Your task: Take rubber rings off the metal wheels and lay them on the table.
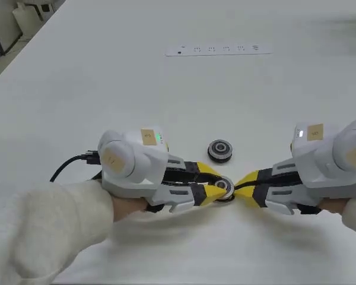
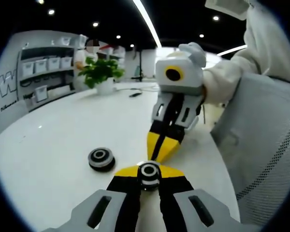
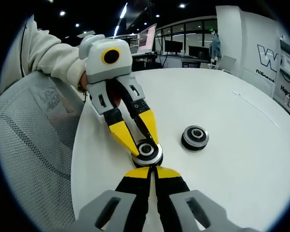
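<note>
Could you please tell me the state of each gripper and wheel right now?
Left gripper: shut on the held wheel, one jaw each side.
Right gripper: shut, tips against that wheel's rim.
Held wheel: clamped flat, rubber ring on.
Second wheel: flat on the table, untouched, own ring on.

plain white table (image 1: 77,101), one wheel with its black rubber ring (image 1: 219,150) sitting loose mid-table, second wheel (image 1: 223,189) just nearer the person, long white power strip (image 1: 218,50) way at the back, black cable (image 1: 68,166) off on the left
</note>
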